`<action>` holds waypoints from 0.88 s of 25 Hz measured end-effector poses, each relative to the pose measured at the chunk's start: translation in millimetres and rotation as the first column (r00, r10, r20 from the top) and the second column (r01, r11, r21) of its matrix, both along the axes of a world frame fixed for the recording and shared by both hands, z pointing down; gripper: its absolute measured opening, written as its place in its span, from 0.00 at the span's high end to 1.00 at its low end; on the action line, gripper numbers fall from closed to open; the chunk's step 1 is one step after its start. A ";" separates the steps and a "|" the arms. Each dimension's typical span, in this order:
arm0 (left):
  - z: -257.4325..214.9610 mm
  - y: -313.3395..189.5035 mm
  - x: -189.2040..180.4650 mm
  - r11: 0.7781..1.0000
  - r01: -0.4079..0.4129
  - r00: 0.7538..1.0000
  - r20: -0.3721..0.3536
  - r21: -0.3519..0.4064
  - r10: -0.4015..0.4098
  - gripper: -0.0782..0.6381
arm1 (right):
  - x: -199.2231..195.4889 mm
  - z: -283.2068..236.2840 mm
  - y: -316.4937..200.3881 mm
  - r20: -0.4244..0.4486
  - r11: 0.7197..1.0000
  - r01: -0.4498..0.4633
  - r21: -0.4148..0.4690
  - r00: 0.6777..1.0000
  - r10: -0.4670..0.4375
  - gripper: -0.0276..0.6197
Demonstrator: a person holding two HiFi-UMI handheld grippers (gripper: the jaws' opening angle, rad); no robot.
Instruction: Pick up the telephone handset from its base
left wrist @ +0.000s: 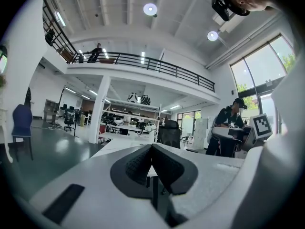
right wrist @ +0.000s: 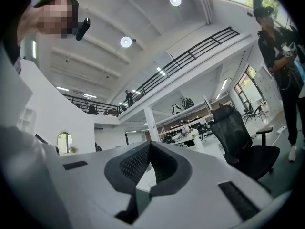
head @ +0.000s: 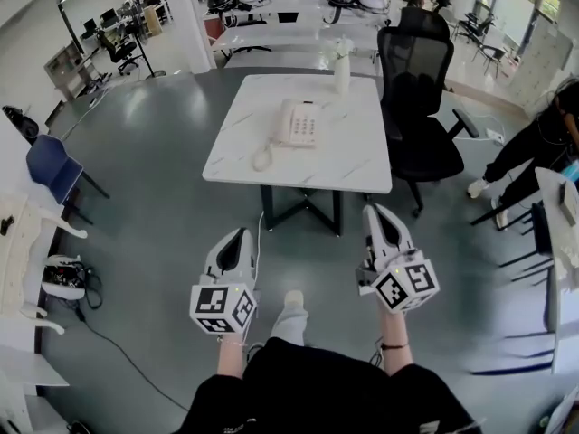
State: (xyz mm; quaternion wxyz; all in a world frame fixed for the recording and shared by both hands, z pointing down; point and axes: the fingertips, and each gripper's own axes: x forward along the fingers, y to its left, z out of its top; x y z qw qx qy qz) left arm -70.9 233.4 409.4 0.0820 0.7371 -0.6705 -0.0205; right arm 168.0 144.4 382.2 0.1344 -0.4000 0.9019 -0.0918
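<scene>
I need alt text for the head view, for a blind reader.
A white telephone, its handset in place, sits on a white table. Nearer, a person holds the left claw and the right claw, both shut, short of the table. A black chair stands beside it.

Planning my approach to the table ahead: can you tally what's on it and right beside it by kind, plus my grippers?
Telephone, handset on its base: 1
White bottle: 1
Black office chair beside the table: 1
Grippers, both shut and empty: 2, left gripper and right gripper
Total: 5
</scene>
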 end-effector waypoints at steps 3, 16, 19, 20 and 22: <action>1.4 -28.4 -13.2 1.000 -0.005 1.000 0.004 -0.002 0.005 0.89 | -14.4 2.1 -26.9 -0.009 1.000 -0.003 -0.001 1.000 0.003 0.97; 3.5 -170.9 -59.2 0.997 -0.074 0.997 -0.013 -0.011 0.074 0.89 | -69.4 10.2 -154.0 -0.045 0.999 -0.043 -0.028 0.998 0.042 0.97; 6.1 -197.7 -61.8 0.992 -0.121 0.992 -0.021 -0.025 0.121 0.89 | -75.6 14.2 -180.4 -0.043 0.997 -0.063 -0.039 0.997 0.062 0.97; 6.4 -205.6 -64.8 0.992 -0.127 0.992 -0.021 -0.026 0.126 0.89 | -78.4 15.4 -188.1 -0.042 0.997 -0.069 -0.042 0.997 0.067 0.97; 7.5 -220.8 -72.9 0.992 -0.127 0.992 -0.015 -0.026 0.127 0.89 | -84.8 17.5 -202.5 -0.038 0.996 -0.078 -0.044 0.996 0.076 0.97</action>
